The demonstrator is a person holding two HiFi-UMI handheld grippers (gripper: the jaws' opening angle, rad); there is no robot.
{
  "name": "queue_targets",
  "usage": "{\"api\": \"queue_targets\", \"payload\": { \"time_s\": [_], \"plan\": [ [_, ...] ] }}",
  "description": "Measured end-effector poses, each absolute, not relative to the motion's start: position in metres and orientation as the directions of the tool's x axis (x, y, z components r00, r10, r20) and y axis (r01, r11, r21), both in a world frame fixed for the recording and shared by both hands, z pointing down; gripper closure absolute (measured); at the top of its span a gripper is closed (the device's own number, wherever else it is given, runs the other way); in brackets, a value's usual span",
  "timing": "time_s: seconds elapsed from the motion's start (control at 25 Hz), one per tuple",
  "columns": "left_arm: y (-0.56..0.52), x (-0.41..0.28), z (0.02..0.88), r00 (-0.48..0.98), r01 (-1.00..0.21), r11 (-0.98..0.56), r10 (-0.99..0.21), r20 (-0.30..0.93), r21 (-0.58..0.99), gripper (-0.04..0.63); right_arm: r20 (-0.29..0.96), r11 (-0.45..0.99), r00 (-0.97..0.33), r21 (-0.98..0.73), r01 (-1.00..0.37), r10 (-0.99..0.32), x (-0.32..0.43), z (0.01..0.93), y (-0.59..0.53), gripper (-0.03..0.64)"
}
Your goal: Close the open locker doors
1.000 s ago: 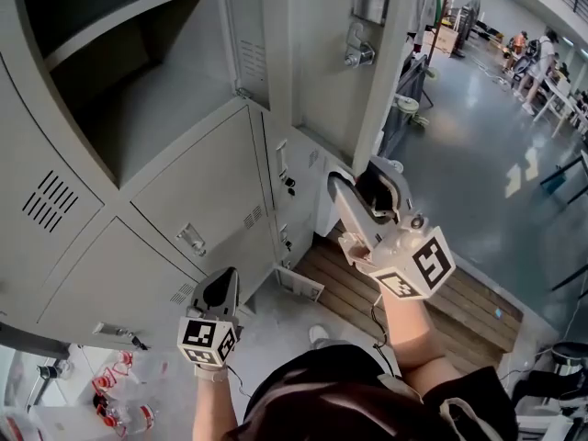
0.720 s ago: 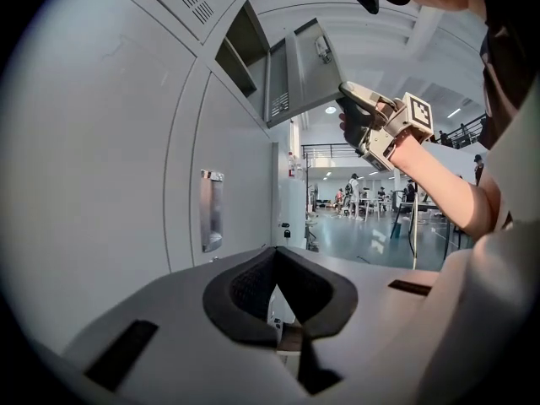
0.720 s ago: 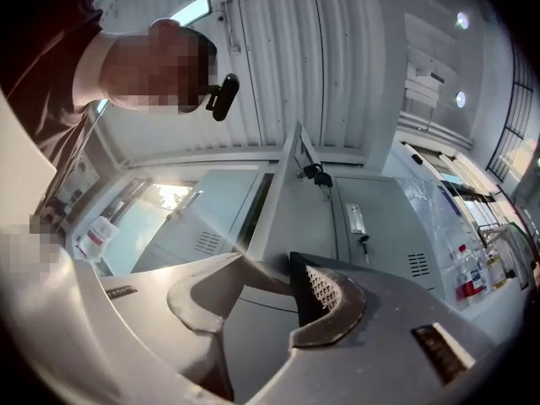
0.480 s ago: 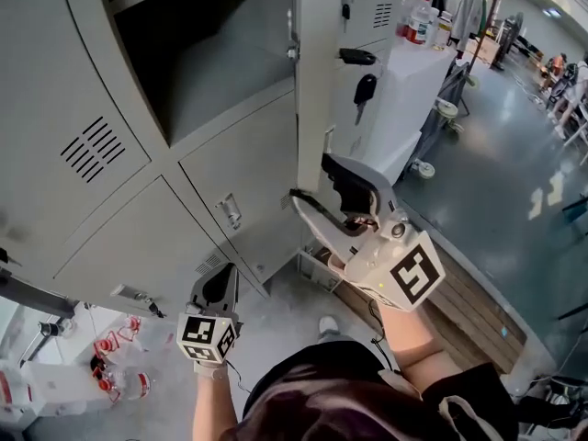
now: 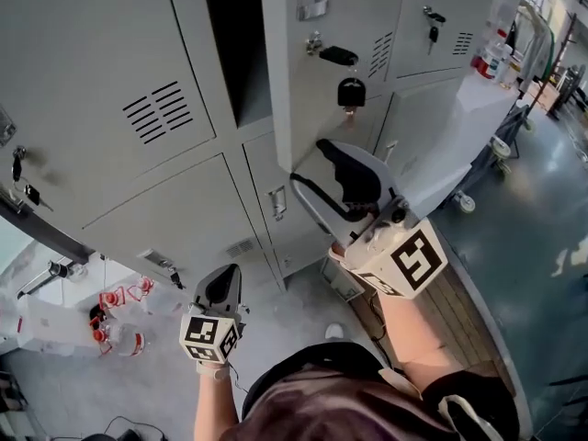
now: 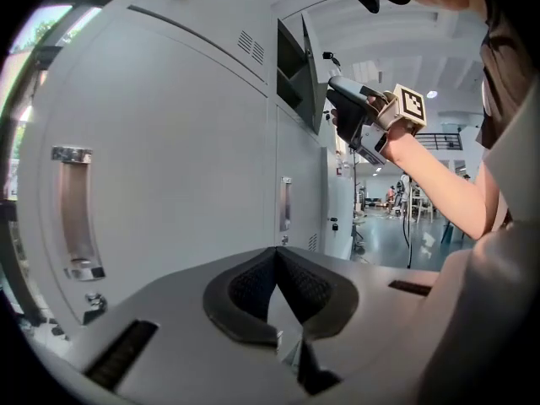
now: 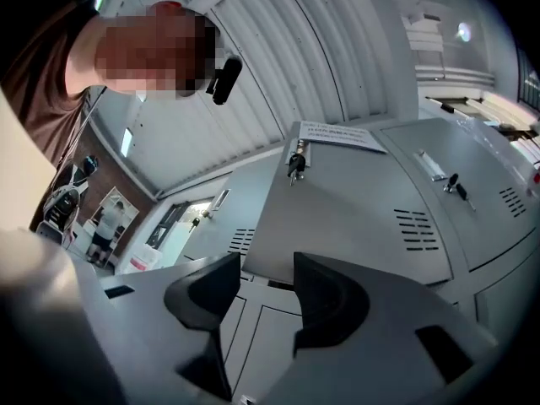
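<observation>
The open locker door [image 5: 317, 99] is grey and stands only a little way out from the lockers [image 5: 110, 81]. A thin dark gap [image 5: 234, 44] shows just left of the door. A key with a black head [image 5: 350, 92] hangs from the door's lock.

The right gripper [image 5: 331, 191] is just below the door, near its bottom edge. Its two jaws are apart and are opening. Nothing is between them. I cannot tell if one jaw touches the door. In the right gripper view, the right gripper [image 7: 266, 298] points up at the door [image 7: 354, 218], and only the door's flat face shows past the jaws.

The left gripper [image 5: 220, 288] is well below the door and off to its left, low by the person's body. Its jaws are pressed together with nothing in them. In the left gripper view, the two black pads [image 6: 253, 289] of the left gripper [image 6: 274, 289] meet at the tips.

Far below the door and to its left, some red things [image 5: 115, 320] lie on the floor.
</observation>
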State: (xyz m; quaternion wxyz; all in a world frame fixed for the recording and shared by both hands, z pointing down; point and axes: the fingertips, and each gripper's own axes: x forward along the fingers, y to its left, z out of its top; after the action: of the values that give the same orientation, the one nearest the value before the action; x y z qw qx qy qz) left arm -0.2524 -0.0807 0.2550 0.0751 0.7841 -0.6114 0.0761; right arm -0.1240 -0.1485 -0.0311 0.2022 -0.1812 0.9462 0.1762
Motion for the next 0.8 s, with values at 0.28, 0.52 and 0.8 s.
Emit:
{"api": "queue_targets", "payload": {
  "time_s": [0.28,0.52,0.8],
  "plan": [
    [-0.052,-0.278,0.259,0.087,-0.996,-0.082,-0.971,0.221,0.029,0.578,-0.426,0.918,-0.871,0.189,-0.349,-0.244,-0.156,-0.029,-0.178,0.413],
    [-0.031,-0.292,0.266,-0.022,-0.999,0.032,-0.971,0.238,0.037,0.577,-0.422,0.938,-0.869,0.104,-0.33,-0.259,-0.176,-0.031,-0.205,0.413],
    [-0.018,-0.297,0.271,-0.085,-0.994,0.098,-0.964,0.254,0.039,0.578,-0.451,0.943,-0.849,0.045,-0.33,-0.275,-0.18,-0.038,-0.218,0.442]
  ]
}}
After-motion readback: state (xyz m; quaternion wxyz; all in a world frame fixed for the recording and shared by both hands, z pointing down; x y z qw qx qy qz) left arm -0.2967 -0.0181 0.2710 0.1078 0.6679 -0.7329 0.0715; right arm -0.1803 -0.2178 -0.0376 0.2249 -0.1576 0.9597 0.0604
